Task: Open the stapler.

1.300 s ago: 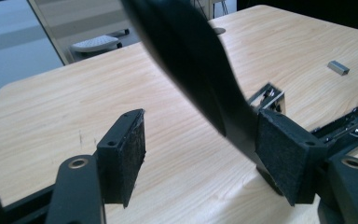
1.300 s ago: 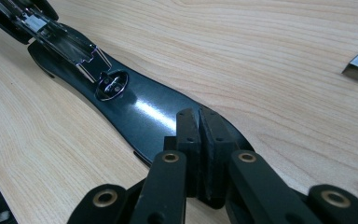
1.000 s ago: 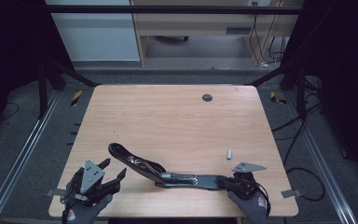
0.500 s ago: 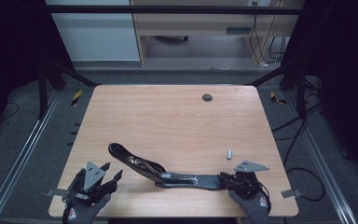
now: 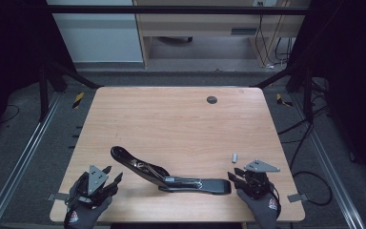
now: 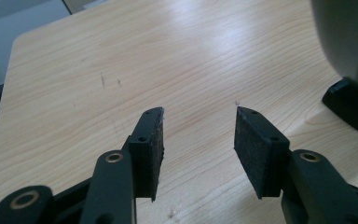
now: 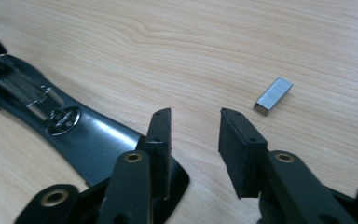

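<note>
A: Start at the right claw [image 7: 193,140]. What has it got?

B: Nothing. Its jaws stand parted and have just been opening, with only bare wood between the pads. The near end of the stapler's black base [image 7: 93,140] lies just beside its left jaw.

A: And the left claw [image 6: 198,135]?

B: Parted too, though its jaws have just been closing, with nothing between them. It sits low over the desk [image 5: 171,119] at the near left corner.

A: Where is the stapler [image 5: 171,179]?

B: Swung open along the near edge between both claws, its raised arm pointing left. A strip of staples [image 7: 273,101] lies just beyond the right claw.
</note>
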Available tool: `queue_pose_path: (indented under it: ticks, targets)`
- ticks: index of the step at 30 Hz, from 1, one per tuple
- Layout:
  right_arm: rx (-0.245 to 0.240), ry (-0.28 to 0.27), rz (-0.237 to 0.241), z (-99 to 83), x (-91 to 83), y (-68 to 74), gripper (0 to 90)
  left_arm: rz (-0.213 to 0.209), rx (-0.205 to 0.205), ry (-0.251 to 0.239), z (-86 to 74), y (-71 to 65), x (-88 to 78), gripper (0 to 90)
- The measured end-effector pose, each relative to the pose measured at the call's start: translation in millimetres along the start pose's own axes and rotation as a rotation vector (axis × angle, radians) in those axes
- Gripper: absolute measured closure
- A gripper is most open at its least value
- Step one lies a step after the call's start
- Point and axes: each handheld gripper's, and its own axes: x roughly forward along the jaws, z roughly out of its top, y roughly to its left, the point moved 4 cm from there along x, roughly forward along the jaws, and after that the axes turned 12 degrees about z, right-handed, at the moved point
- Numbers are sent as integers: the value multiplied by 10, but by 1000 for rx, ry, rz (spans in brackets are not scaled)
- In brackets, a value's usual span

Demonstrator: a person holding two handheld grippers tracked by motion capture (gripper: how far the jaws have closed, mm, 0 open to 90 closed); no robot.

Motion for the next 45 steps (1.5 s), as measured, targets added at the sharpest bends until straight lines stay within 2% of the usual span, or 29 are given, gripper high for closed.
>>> queue_pose_path:
  ticks: [4,6,9,12,17,18,22,26,29,35,38,45]
  targets:
    - [-7,19,-19,25,55,-32,643,7,-15,18,-31,30,34,520]
    - [-15,18,-28,54,77,-41,642,-10,-18,20,-41,35,53,507]
    - [-29,26,-37,96,123,-76,642,4,-12,34,-55,35,73,488]
    - [-20,34,-55,144,156,-110,647,9,-16,48,-69,44,90,483]
    - [-32,41,-105,215,203,-206,651,11,-17,60,-90,71,120,483]
    - [-12,46,-112,231,212,-218,652,13,-20,62,-93,74,126,482]
    - [18,54,-164,282,233,-312,664,13,-17,79,-110,86,156,477]
    - [47,53,-176,327,256,-388,667,15,-11,81,-109,80,163,472]
    - [56,83,-198,326,321,-448,666,20,-11,81,-107,84,163,471]
    - [77,110,-213,321,420,-523,647,23,-14,87,-112,89,173,467]
    - [96,100,-223,326,435,-563,643,22,-14,91,-115,87,178,466]
    - [117,120,-214,319,495,-600,650,19,-15,99,-118,86,186,465]
